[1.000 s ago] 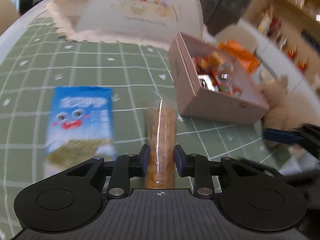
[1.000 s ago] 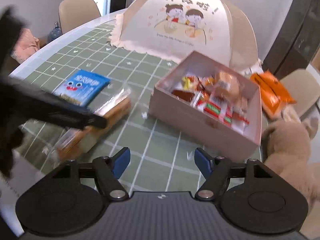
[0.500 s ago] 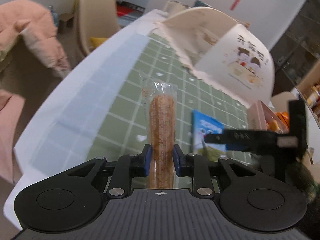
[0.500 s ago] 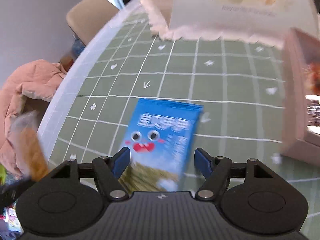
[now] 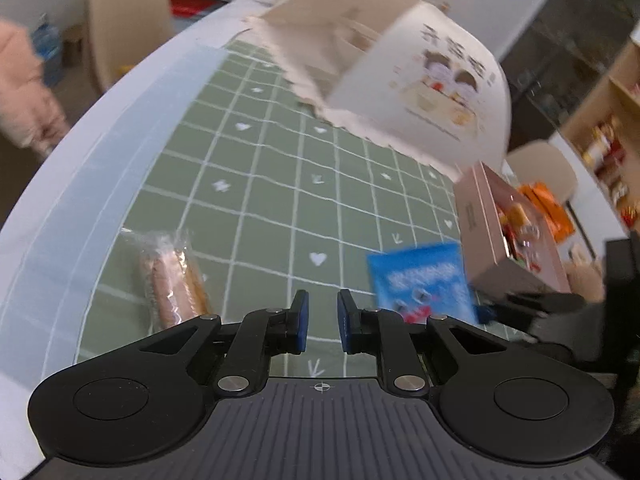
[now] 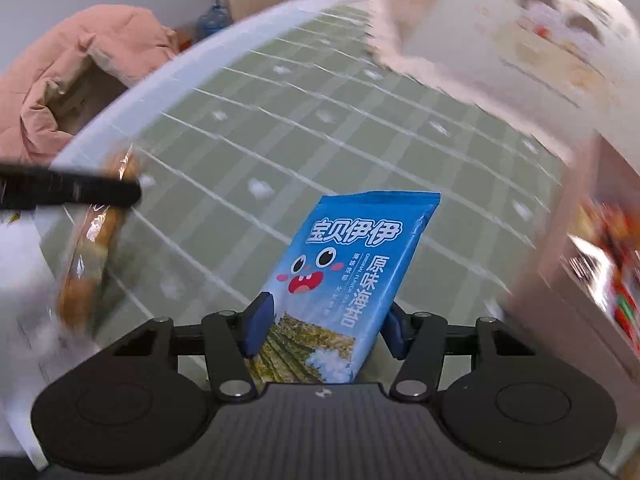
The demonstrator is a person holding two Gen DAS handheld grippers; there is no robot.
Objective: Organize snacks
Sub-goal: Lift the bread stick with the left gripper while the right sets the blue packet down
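Blue snack bag (image 6: 344,292): a flat blue packet with a cartoon face, white letters and a green seaweed picture at the bottom. It is tilted and held up over the green checked tabletop (image 6: 320,152).
Wrapped snack (image 5: 172,280): a long brown snack in a clear, shiny wrapper. It is laid on the tabletop near the left edge, just left of the left hand-held gripper.
Right hand-held gripper (image 6: 326,330): its blue pads are pressed on both sides of the blue snack bag, and the bag is gripped between them.
Left hand-held gripper (image 5: 322,326): a small gap is left between its two blue pads, and nothing is held in it. The wrapped snack is not touched by it.
Pink box (image 5: 484,224): placed on the right side of the tabletop, filled with many small mixed snacks.
Food cover (image 5: 400,80): a big cream dome with cartoon children, set at the far side.
Count: one blue snack bag, one wrapped snack, one pink box, two hand-held grippers.
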